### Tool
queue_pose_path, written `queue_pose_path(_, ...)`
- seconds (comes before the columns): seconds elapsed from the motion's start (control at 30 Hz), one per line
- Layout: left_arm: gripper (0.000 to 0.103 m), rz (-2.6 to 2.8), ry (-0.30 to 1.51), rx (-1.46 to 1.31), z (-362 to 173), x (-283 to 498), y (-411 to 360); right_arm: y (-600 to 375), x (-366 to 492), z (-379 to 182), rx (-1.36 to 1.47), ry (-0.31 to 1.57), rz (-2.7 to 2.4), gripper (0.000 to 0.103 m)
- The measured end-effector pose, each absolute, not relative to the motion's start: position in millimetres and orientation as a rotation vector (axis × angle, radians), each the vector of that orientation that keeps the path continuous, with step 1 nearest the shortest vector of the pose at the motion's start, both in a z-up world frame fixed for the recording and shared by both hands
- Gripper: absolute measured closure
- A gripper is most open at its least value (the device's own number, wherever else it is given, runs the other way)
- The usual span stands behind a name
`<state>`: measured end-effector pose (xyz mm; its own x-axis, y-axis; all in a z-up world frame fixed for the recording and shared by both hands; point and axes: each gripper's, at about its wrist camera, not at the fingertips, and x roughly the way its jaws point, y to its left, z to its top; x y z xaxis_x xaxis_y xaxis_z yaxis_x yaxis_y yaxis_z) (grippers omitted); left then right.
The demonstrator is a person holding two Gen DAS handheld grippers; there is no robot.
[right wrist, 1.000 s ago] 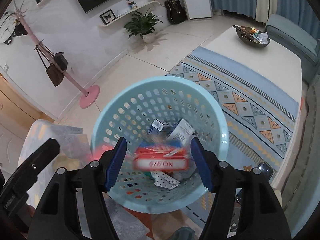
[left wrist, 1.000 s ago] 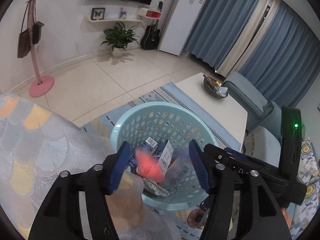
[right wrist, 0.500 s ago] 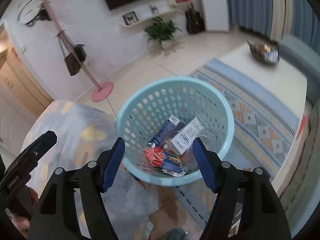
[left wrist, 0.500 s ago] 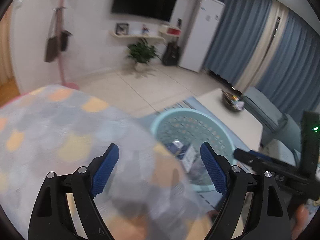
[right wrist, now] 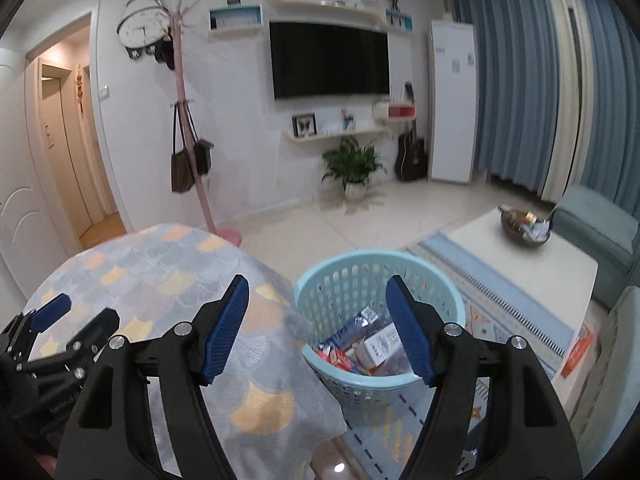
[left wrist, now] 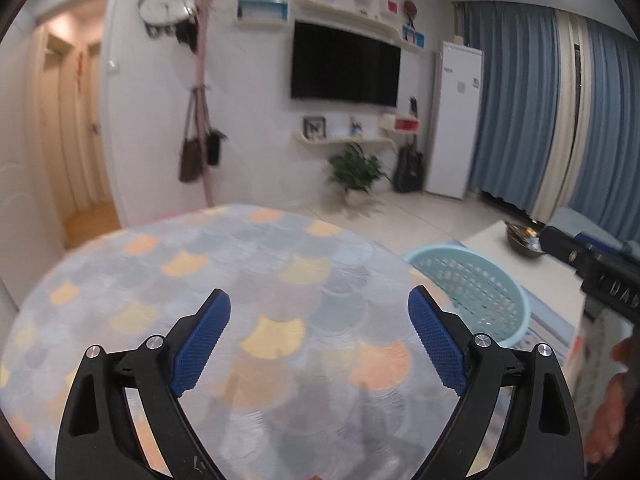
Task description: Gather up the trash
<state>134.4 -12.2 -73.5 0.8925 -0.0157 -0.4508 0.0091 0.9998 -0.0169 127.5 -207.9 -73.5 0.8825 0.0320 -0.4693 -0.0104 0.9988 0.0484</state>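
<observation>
Held both grippers with jaws wide, empty; could bump the basket and spill trash.

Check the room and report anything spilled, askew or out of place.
Nothing stands out. The trash lies inside the basket, which stands upright on the rug beside the covered table. None shows on the tablecloth or the visible floor. Both claws, left and right, are open and hold nothing.
</observation>
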Motion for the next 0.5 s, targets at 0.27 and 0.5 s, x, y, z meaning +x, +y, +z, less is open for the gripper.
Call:
queue_pose_path(0.27,0.007,0.053,0.361,-0.018,-76.6,109.6,-1.2,-198.3,97.1,-67.2,0.009,0.388,-0.032,0.036)
queue_pose_path(0.5,0.007,0.045,0.363,-0.052,-77.5,108.8,15.3,-190.0,87.4,-70.8,-0.011,0.374,-0.028,0.036)
